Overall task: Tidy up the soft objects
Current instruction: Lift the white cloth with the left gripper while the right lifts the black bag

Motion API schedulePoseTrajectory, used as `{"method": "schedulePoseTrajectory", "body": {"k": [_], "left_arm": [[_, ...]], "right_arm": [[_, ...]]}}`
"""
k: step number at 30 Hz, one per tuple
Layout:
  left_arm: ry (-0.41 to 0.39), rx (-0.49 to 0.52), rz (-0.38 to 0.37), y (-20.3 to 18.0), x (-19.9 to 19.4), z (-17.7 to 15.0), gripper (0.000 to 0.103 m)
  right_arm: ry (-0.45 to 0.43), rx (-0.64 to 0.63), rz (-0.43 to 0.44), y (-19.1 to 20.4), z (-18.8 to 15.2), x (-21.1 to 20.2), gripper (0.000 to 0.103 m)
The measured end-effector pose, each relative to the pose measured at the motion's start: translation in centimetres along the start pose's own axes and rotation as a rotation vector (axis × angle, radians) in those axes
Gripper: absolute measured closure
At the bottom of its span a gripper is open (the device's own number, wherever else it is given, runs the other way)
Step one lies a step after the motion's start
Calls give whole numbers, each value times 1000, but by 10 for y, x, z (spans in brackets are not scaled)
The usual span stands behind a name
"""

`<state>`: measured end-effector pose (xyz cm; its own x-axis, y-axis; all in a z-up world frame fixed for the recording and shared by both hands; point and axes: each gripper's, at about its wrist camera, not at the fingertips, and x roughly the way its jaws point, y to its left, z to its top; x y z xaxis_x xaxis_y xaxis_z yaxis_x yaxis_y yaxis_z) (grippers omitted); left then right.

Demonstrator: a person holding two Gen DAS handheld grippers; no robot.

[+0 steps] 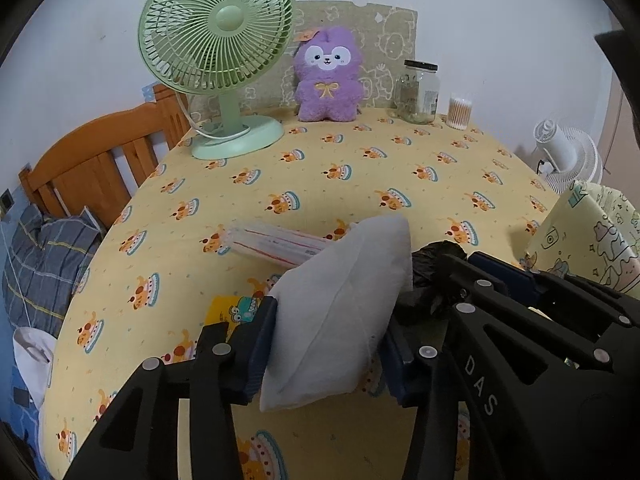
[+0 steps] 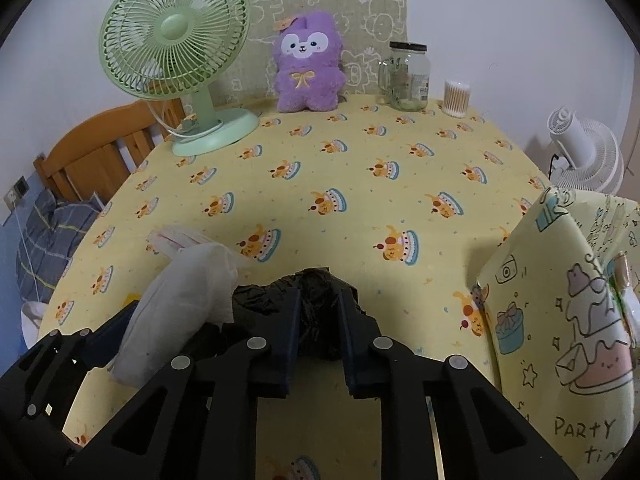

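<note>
The soft, light white pad (image 1: 340, 312) is being squeezed between the left gripper (image 1: 328, 344) fingers; beside it, crumpled black plastic (image 2: 316, 300) is being pinched by the right gripper (image 2: 318, 336), near its middle.

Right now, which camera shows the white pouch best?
The left wrist view: the white pouch fills the middle, pinched between the left gripper pads. The right wrist view shows it off to the side, partly hidden behind the right gripper, which pinches a black bag.
</note>
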<state>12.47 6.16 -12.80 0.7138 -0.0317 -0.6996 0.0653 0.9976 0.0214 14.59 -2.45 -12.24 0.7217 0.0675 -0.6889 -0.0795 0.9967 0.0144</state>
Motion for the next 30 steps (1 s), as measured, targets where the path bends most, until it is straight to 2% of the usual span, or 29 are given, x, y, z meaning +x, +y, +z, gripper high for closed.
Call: {"method": "schedulePoseTrajectory", "body": {"k": [8,30], "left_arm": [[-22,11,3,-4,-15,1,60],[-119,5,2,-13,-71,13,60]], "right_arm": [[-26,-1,3,-2,-1,-18,85],[-126,1,7,-6,7,-80,85]]}}
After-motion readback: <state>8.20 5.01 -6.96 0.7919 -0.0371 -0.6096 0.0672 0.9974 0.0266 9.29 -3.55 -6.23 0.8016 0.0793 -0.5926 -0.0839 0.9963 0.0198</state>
